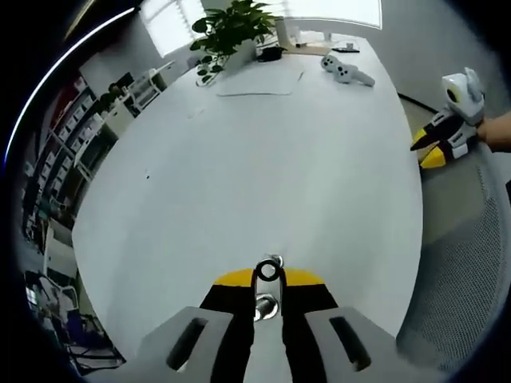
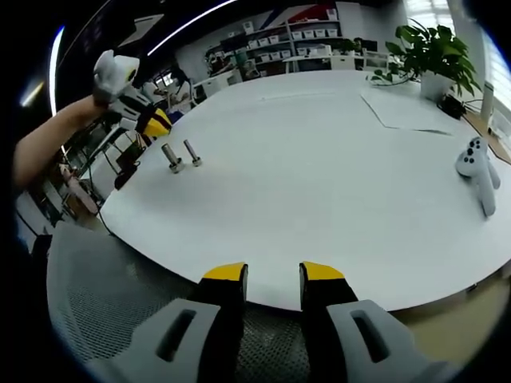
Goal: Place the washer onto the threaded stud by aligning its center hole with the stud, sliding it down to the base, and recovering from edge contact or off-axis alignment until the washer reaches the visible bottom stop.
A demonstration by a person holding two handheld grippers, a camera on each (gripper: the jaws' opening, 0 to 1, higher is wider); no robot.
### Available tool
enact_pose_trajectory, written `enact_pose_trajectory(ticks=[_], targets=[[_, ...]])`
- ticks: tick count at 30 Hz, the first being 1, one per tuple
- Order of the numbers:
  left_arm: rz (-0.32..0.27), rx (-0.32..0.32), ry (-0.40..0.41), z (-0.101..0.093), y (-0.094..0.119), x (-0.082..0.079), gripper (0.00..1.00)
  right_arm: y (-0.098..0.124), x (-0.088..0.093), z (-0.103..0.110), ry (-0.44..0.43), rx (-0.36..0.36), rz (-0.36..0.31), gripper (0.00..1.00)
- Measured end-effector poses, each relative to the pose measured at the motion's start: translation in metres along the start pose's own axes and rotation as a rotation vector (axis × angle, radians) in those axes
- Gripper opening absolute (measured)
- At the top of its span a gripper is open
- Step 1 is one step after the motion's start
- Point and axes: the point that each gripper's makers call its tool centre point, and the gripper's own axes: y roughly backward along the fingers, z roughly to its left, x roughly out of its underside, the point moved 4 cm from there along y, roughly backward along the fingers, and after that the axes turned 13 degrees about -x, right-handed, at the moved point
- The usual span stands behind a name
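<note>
Washer [image 1: 269,270] sits ringed on the top of one threaded stud [image 1: 267,305], right between the yellow-tipped jaws of the left tool [image 1: 268,281], which stand narrow on either side of it; whether they actually pinch it I cannot tell. In the right gripper view, two upright studs [image 2: 172,157] [image 2: 192,152] stand just beside each other near the left edge of the white desk [image 2: 319,183], with the left tool [image 2: 148,120] close behind them, held by a bare forearm [image 2: 44,148] reaching in from the left. The right tool [image 2: 273,275] hangs off the near edge of the desk over a grey mesh chair [image 2: 104,303], jaws moderately apart and holding nothing. Far across the desk lie white controllers [image 2: 477,171], a sheet of paper [image 2: 403,108] and a potted plant [image 2: 435,52]. No writing can be read anywhere.
</note>
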Motion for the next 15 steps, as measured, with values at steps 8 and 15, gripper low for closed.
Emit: enact_pose_trajectory(ticks=[8, 15], targets=[[0.017, 0.009, -0.006, 0.0077, -0.0061, 0.0002, 0.08, 0.0002, -0.0004, -0.0003, -0.003, 0.001, -0.004, 0.29], [0.025, 0.024, -0.017, 0.0072, -0.0104, -0.0043, 0.08, 0.0001, -0.0004, -0.0001, -0.002, -0.002, -0.004, 0.29]])
